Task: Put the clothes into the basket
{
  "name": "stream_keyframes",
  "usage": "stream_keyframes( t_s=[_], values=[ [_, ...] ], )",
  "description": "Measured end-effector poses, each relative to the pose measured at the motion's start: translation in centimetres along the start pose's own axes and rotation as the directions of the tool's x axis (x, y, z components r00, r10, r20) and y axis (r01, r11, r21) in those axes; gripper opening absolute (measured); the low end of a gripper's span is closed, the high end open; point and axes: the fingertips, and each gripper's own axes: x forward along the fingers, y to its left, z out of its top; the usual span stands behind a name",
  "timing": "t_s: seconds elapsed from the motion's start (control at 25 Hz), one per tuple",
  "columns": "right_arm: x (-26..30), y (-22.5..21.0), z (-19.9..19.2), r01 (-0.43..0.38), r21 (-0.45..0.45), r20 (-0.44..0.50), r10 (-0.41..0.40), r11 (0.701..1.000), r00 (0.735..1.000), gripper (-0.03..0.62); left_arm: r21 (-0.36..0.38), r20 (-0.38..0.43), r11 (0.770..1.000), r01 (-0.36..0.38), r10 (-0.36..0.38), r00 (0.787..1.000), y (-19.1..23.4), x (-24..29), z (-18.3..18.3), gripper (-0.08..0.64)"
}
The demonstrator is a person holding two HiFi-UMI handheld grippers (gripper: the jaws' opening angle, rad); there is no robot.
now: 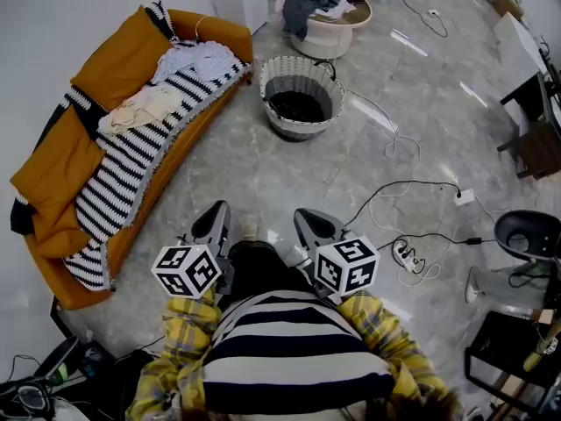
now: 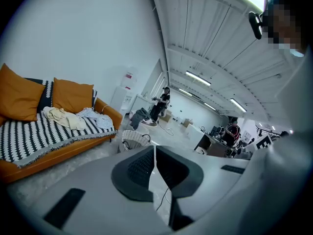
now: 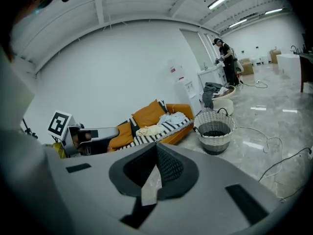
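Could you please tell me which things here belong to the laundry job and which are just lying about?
Job: cream garment and pale blue garment on the sofa; woven basket beside it.
Lying about: striped blanket, floor cables, power strip, black seat, far tub of clothes.

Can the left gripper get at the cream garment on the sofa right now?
Probably not yet: the left gripper is near the person's body, apart from the cream garment; only floor lies between.

An orange sofa [image 1: 53,174] at left; probably a power strip [image 1: 406,254] rightward.
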Motion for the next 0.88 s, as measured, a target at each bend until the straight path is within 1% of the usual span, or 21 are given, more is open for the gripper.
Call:
stream_keyframes(
  t_s=[0.12, 0.2, 0.36, 0.48, 0.64, 0.88],
  values=[
    [2.5, 0.1, 1.0, 0.011, 0.001, -0.005, -0.011, 1.0, 1.0, 0.015, -0.016, -0.008, 1.0, -0.002, 0.002, 1.0, 2.5, 1.1, 1.1, 0.025],
    [4.6, 0.6, 2.0, 0.007, -0.02, -0.014, -0.008, 1.0, 1.0, 0.015, -0.023, -0.004, 1.0, -0.014, 0.014, 1.0, 4.6, 1.9, 2.5, 0.026],
    [9.2, 1.6, 4.0, -0.022, -0.103, -0.045, 0.018, 0.994, 0.999, 0.015, -0.035, 0.019, 0.998, -0.056, 0.056, 0.998, 8.9, 3.3, 5.2, 0.026],
    [13.1, 2.1, 5.7, -0.05, -0.129, -0.055, 0.043, 0.99, 0.998, 0.015, -0.045, 0.04, 0.996, -0.076, 0.078, 0.996, 12.0, 4.1, 7.2, 0.026],
    [18.1, 3.9, 7.9, -0.082, -0.168, -0.074, 0.07, 0.982, 0.995, 0.015, -0.073, 0.057, 0.991, -0.109, 0.113, 0.992, 16.5, 4.2, 9.2, 0.025],
    [24.3, 6.7, 9.5, -0.13, -0.166, -0.118, 0.111, 0.978, 0.987, 0.015, -0.12, 0.068, 0.98, -0.16, 0.169, 0.983, 22.6, 3.2, 11.4, 0.025]
  ],
)
